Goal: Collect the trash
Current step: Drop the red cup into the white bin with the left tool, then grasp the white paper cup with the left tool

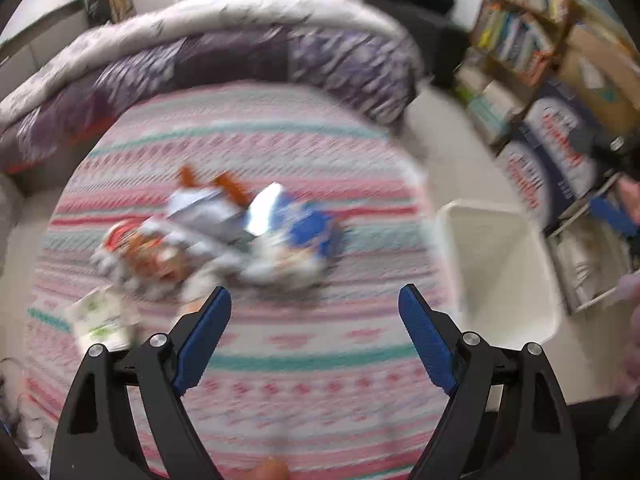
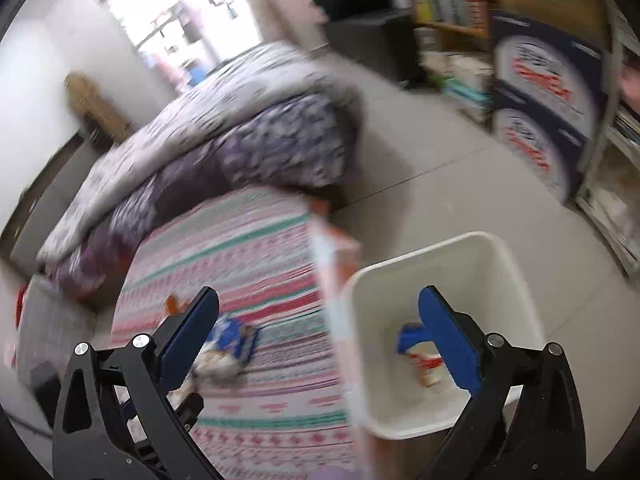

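Note:
A pile of crumpled wrappers, blue, silver, red and orange, lies on the striped bed sheet. A small white and green packet lies to its lower left. My left gripper is open and empty, just short of the pile. My right gripper is open and empty, above the bed's edge and the white bin. The bin holds a blue wrapper and a red and white one. Part of the pile shows behind the right gripper's left finger. Both views are blurred.
A purple and grey quilt is bunched at the far end of the bed. The white bin stands on the floor by the bed's right side. Bookshelves and stacked blue boxes line the right wall.

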The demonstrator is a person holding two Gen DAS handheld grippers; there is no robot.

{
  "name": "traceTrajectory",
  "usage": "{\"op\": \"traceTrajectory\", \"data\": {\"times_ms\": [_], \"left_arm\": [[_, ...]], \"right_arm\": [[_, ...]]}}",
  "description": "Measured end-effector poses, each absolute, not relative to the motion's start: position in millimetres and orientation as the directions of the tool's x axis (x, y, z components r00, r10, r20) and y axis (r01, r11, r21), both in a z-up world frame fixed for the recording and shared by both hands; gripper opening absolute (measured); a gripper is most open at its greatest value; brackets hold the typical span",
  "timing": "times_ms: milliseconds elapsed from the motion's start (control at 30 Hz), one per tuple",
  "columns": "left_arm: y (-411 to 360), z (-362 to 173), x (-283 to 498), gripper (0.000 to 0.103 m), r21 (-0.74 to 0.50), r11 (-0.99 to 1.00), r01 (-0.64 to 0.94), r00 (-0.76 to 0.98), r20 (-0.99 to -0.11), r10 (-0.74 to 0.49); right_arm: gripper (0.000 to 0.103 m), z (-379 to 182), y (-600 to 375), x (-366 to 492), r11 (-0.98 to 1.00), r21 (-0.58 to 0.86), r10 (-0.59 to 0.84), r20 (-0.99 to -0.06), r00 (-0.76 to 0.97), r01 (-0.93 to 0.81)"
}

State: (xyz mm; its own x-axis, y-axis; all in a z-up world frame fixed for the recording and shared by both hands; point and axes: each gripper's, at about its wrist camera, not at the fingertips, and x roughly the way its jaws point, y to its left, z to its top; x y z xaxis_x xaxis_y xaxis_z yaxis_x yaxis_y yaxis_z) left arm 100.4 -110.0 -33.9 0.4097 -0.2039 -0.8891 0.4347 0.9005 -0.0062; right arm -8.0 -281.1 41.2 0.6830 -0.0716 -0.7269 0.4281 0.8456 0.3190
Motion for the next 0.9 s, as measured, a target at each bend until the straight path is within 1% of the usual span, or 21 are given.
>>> {"op": "traceTrajectory", "data": {"times_ms": [67,167,267,300,367,467,600,633,700,767,833,900], "left_arm": [[-95.7,-42.0,109.6,0.083,0.061,0.883,0.466,0.367,-0.921,-0.13],[-58.8,-58.0,125.3,0.083,0.174,0.846,0.503,0.352,-0.936,-0.017],[-22.7,-73.4,141.4,0.084,0.192,0.84,0.507,0.315,-0.949,0.027],[-7.3,-83.5,151.7,0.084,0.222,0.837,0.5,0.305,-0.95,0.07],[7.9,-97.1,163.7,0.084,0.255,0.834,0.489,0.298,-0.948,0.116],[23.6,-113.1,177.7,0.084,0.282,0.826,0.488,0.3,-0.943,0.145],[29.2,-135.2,183.3,0.084,0.327,0.786,0.524,0.288,-0.937,0.198],[32.0,-137.3,183.5,0.088,0.332,0.781,0.529,0.295,-0.935,0.198],[36.9,-134.7,184.5,0.089,0.305,0.794,0.526,0.294,-0.941,0.168],[45.5,-134.7,188.6,0.089,0.308,0.812,0.495,0.296,-0.939,0.176],[60.3,-135.7,196.3,0.09,0.246,0.864,0.439,0.259,-0.956,0.14],[75.1,-136.2,201.8,0.088,0.169,0.91,0.38,0.224,-0.971,0.087]], "right_arm": [[0.096,36.5,-260.8,5.0,0.882,0.281,-0.054,-0.737,0.674,0.377],[0.096,17.8,-237.5,16.2,0.919,0.239,-0.025,-0.756,0.655,0.312],[0.096,-12.9,-221.3,28.2,0.937,0.209,0.004,-0.808,0.589,0.28],[0.096,-18.7,-215.4,34.3,0.939,0.217,0.03,-0.824,0.566,0.266],[0.096,-22.4,-203.9,43.6,0.949,0.229,0.074,-0.832,0.549,0.218],[0.096,-23.0,-185.1,53.0,0.975,0.177,0.077,-0.839,0.538,0.136],[0.096,-33.4,-165.6,65.3,0.989,0.142,0.103,-0.863,0.494,0.042],[0.096,-36.4,-162.0,69.1,0.99,0.137,0.105,-0.868,0.486,0.031],[0.096,-42.7,-153.8,73.0,0.99,0.139,0.122,-0.879,0.461,0.004],[0.096,-46.7,-146.9,73.8,0.99,0.137,0.128,-0.886,0.446,-0.012],[0.096,-49.5,-141.6,74.0,0.99,0.137,0.132,-0.89,0.436,-0.019],[0.096,-53.5,-138.3,73.2,0.989,0.149,0.141,-0.894,0.425,-0.016]]}}
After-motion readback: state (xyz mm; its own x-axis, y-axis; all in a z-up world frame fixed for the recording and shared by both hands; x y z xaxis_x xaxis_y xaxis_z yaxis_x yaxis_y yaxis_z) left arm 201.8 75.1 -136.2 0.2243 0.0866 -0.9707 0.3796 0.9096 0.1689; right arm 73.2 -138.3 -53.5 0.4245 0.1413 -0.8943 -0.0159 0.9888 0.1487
